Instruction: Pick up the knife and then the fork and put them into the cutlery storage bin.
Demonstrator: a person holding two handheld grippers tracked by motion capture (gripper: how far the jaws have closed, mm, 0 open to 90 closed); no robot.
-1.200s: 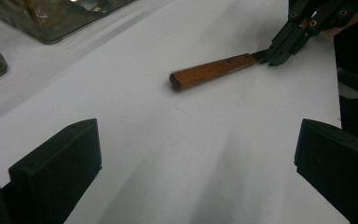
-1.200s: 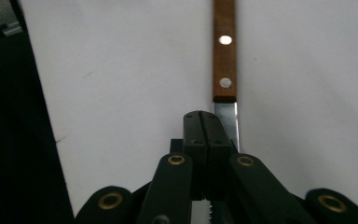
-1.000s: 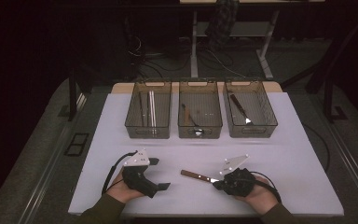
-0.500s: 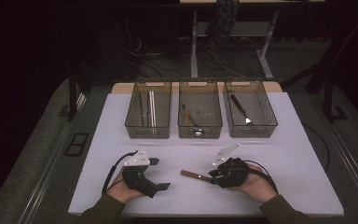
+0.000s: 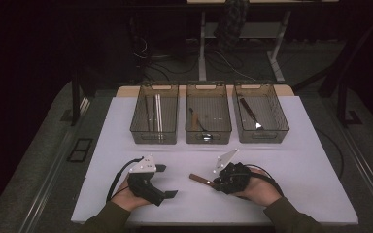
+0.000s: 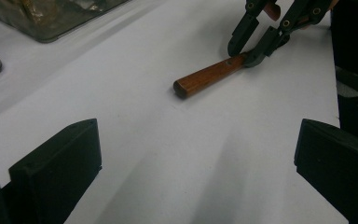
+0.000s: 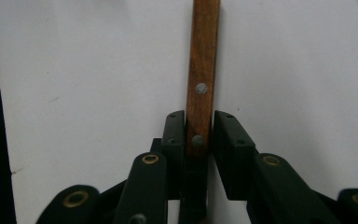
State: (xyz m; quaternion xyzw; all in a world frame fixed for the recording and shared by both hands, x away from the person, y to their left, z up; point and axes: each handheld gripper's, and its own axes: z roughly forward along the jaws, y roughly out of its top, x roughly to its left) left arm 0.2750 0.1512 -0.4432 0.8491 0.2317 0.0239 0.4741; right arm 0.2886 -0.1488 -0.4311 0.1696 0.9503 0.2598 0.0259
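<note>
The right gripper (image 7: pixel 199 140) had just been closing, its jaws straddling the wooden-handled knife (image 7: pixel 202 70), one pad against the handle, a sliver of gap at the other. The left gripper (image 6: pixel 196 163) stood spread and empty, the knife on the white table (image 5: pixel 296 160) ahead of it. Beyond both stood three bins (image 5: pixel 209 138).

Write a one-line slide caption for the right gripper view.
Right gripper straddles the wooden knife handle on the white table, left pad touching, a slim gap at the right pad.

Reddish-brown wooden handle (image 7: pixel 202 70), white table (image 5: pixel 291 170), smoky translucent bins (image 5: pixel 209 136)
</note>
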